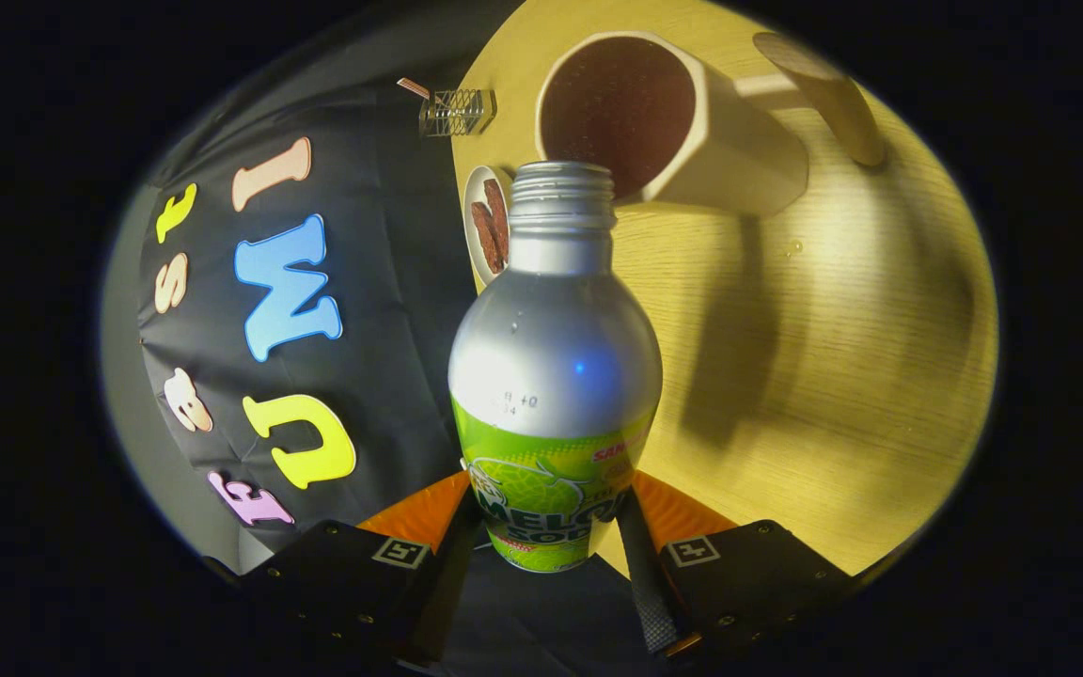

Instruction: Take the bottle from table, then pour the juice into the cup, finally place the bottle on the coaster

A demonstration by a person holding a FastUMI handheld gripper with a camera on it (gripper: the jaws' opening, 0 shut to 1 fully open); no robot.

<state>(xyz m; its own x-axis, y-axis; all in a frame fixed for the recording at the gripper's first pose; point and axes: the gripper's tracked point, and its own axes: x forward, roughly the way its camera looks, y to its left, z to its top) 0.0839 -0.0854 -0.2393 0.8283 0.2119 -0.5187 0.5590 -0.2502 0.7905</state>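
Note:
My gripper (pixel 549 527) is shut on a silver bottle with a green label (pixel 556 376), both fingers pressing its lower body. The bottle is capless and tipped over, and its threaded neck (pixel 562 202) points at the rim of a white cup (pixel 664 118) with a dark inside. The bottle's mouth sits just at the cup's near edge. The cup rests on the wooden table (pixel 833 376), and its handle (pixel 824 94) sticks out on the side away from the booth wall. I cannot see any juice flowing.
A small white plate with brown strips (pixel 487 226) sits beside the bottle neck near the table's edge. A wire mesh holder (pixel 457 111) stands beyond it. The black booth cloth (pixel 372 310) hangs past the table edge.

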